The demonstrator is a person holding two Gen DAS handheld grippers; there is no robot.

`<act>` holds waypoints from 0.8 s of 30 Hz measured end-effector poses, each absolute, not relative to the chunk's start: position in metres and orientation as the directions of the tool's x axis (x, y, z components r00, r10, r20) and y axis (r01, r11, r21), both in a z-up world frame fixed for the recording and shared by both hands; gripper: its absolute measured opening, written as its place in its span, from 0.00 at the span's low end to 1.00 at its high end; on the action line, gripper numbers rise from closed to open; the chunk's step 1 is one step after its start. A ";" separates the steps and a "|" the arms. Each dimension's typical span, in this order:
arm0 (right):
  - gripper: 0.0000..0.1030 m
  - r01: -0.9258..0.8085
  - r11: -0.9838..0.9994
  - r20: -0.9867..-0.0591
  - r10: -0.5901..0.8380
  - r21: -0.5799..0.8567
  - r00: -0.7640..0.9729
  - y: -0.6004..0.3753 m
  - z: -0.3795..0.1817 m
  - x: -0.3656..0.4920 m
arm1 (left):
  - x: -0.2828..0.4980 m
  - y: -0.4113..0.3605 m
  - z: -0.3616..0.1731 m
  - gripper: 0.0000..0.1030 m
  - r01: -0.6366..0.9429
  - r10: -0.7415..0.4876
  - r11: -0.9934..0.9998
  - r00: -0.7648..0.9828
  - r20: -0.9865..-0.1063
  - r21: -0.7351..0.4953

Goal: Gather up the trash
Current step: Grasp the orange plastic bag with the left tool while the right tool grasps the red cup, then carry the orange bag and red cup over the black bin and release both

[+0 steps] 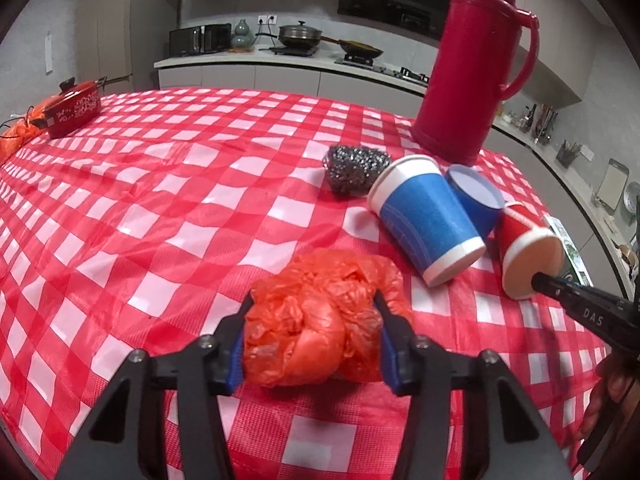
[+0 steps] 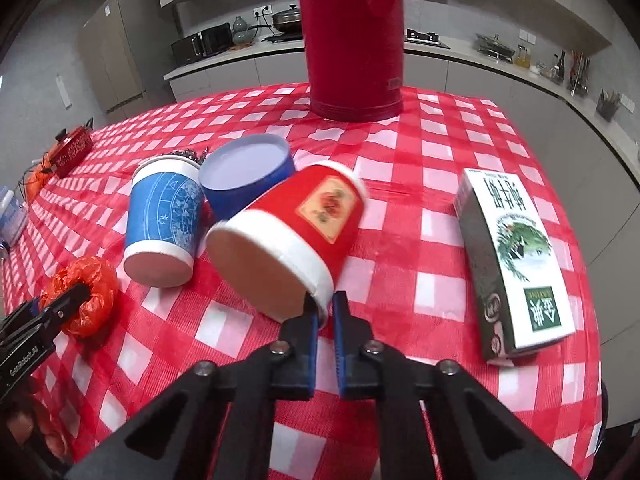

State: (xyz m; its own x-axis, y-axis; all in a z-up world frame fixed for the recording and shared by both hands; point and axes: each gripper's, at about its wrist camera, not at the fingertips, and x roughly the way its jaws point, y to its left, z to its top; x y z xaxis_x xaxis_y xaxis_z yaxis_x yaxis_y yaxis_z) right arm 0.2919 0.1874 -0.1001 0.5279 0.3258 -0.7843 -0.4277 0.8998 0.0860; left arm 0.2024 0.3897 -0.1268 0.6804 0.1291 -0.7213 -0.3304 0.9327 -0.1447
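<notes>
My left gripper (image 1: 314,300) is shut on a crumpled orange plastic bag (image 1: 320,320), held low over the checked tablecloth; the bag also shows in the right wrist view (image 2: 86,280). My right gripper (image 2: 324,300) is shut on the rim of a red paper cup (image 2: 296,232), which is tipped with its mouth toward the camera; the cup also shows in the left wrist view (image 1: 528,252). A blue-and-white paper cup (image 2: 162,220) and a dark blue cup (image 2: 248,176) lie on their sides just left of it. A milk carton (image 2: 516,268) lies at the right.
A tall red thermos (image 2: 354,36) stands behind the cups. A steel-wool scrubber (image 1: 354,166) lies beside the blue cups. A small red pot (image 1: 74,112) sits at the far left edge of the table (image 1: 160,200). Kitchen counters run behind.
</notes>
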 end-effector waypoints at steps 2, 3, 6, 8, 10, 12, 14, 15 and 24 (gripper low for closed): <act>0.03 -0.427 0.900 -0.781 0.327 0.085 0.533 0.183 -0.098 0.289 | 0.202 0.388 -0.125 0.49 -0.325 0.131 0.935 0.685 -0.717 -0.140; 0.03 -0.428 0.900 -0.778 0.329 0.087 0.535 0.181 -0.097 0.287 | 0.202 0.387 -0.124 0.48 -0.323 0.133 0.937 0.687 -0.714 -0.136; 0.03 -0.426 0.901 -0.765 0.333 0.086 0.551 0.175 -0.093 0.282 | 0.200 0.384 -0.121 0.46 -0.316 0.132 0.939 0.696 -0.705 -0.136; 0.03 -0.430 0.899 -0.753 0.341 0.087 0.562 0.172 -0.088 0.278 | 0.197 0.379 -0.117 0.45 -0.308 0.140 0.944 0.704 -0.696 -0.122; 0.03 -0.434 0.897 -0.736 0.354 0.091 0.577 0.167 -0.081 0.273 | 0.194 0.376 -0.114 0.45 -0.304 0.144 0.946 0.710 -0.689 -0.115; 0.03 -0.435 0.895 -0.727 0.364 0.100 0.582 0.164 -0.076 0.270 | 0.192 0.372 -0.110 0.45 -0.301 0.144 0.947 0.716 -0.683 -0.115; 0.03 -0.431 0.895 -0.716 0.373 0.111 0.590 0.156 -0.069 0.267 | 0.189 0.367 -0.105 0.45 -0.294 0.139 0.948 0.724 -0.675 -0.121; 0.03 -0.430 0.896 -0.714 0.374 0.113 0.592 0.154 -0.068 0.265 | 0.188 0.365 -0.103 0.45 -0.294 0.139 0.948 0.728 -0.671 -0.122; 0.03 -0.415 0.903 -0.688 0.369 0.107 0.625 0.110 -0.044 0.240 | 0.184 0.319 -0.084 0.45 -0.236 0.108 0.965 0.759 -0.642 -0.117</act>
